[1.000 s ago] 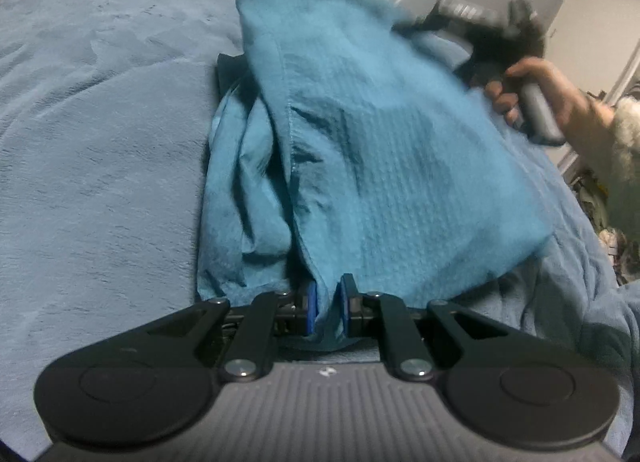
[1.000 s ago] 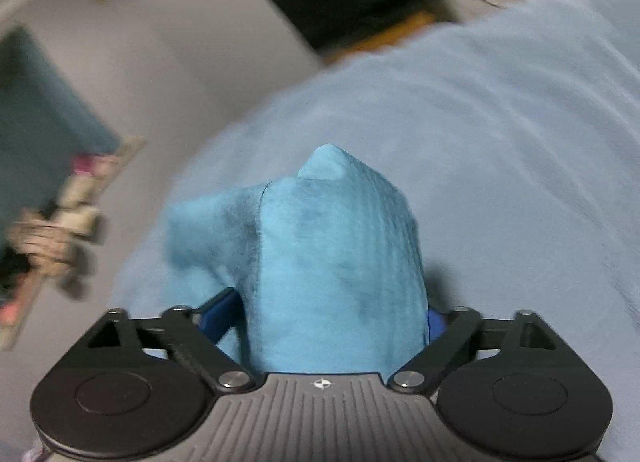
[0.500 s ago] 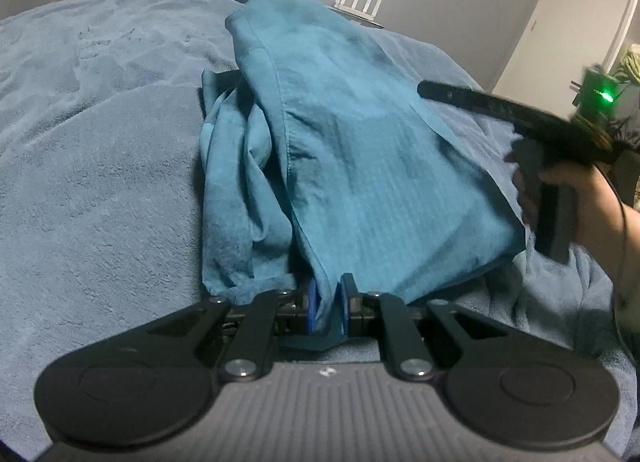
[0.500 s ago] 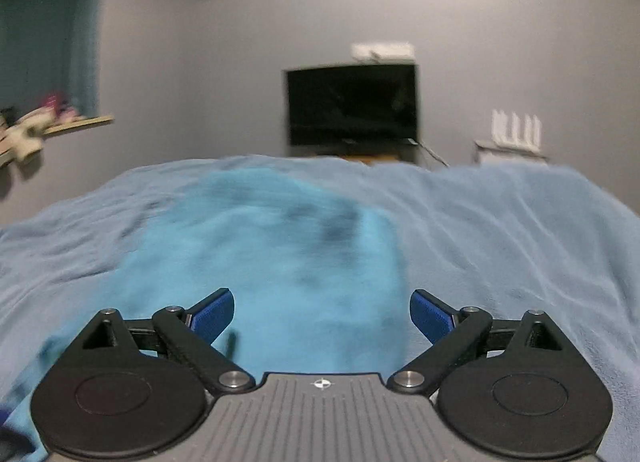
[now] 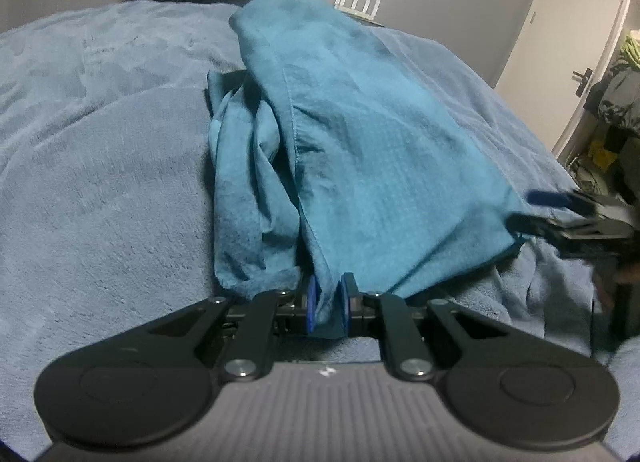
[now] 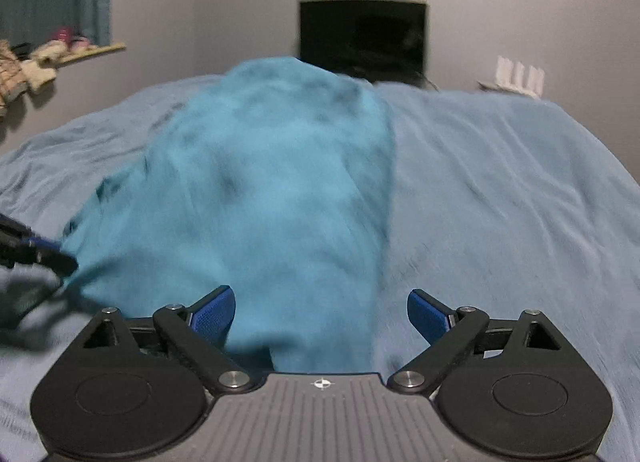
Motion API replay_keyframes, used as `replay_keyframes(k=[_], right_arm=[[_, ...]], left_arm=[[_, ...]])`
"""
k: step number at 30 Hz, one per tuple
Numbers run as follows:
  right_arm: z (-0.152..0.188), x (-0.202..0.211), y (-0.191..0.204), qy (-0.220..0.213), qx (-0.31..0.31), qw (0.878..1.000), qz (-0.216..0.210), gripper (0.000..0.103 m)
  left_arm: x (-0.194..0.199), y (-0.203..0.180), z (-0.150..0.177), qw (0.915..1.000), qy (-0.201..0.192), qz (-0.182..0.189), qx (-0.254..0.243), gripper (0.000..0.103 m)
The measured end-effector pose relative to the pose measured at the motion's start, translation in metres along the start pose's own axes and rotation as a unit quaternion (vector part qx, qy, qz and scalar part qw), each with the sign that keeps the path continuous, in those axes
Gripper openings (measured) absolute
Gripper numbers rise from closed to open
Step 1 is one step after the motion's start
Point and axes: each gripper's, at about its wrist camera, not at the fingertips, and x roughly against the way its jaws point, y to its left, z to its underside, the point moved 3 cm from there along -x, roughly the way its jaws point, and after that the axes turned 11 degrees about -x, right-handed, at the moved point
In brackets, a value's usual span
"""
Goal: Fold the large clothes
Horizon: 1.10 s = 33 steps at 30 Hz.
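A teal garment [image 5: 360,150] lies bunched on the blue bedspread [image 5: 100,182], folded over on itself with crumpled layers on its left side. My left gripper [image 5: 328,302] is shut on the garment's near edge. My right gripper [image 6: 320,314] is open and empty; the garment [image 6: 272,190] lies blurred just ahead of it and partly between its blue pads [image 6: 212,310]. The right gripper's fingers also show in the left wrist view [image 5: 560,210], next to the garment's right corner. The left gripper's tip shows at the left edge of the right wrist view [image 6: 36,252].
A dark TV [image 6: 362,38] hangs on the far wall. A white router [image 5: 358,2] stands behind the bed. A white door [image 5: 560,34] and hanging clothes [image 5: 616,102] are at the right. A shelf with small items [image 6: 48,54] is at the left.
My right gripper opened and let go of the garment, then dropped low beside its right corner. The lifted garment settled flat on the bed. My left gripper kept its hold.
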Motion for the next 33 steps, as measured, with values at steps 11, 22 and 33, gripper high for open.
replay_keyframes(k=[11, 22, 33], right_arm=[[0.044, 0.075, 0.031, -0.003, -0.004, 1.0, -0.011, 0.1], [0.083, 0.06, 0.051, 0.01, 0.058, 0.998, 0.014, 0.103], [0.082, 0.052, 0.039, 0.018, 0.022, 1.0, 0.002, 0.103]], left_arm=[[0.046, -0.053, 0.012, 0.9874, -0.043, -0.135, -0.071, 0.096], [0.033, -0.111, 0.038, 0.9757, 0.019, -0.2, -0.088, 0.103], [0.022, -0.112, 0.043, 0.9724, 0.038, -0.207, -0.101, 0.103]])
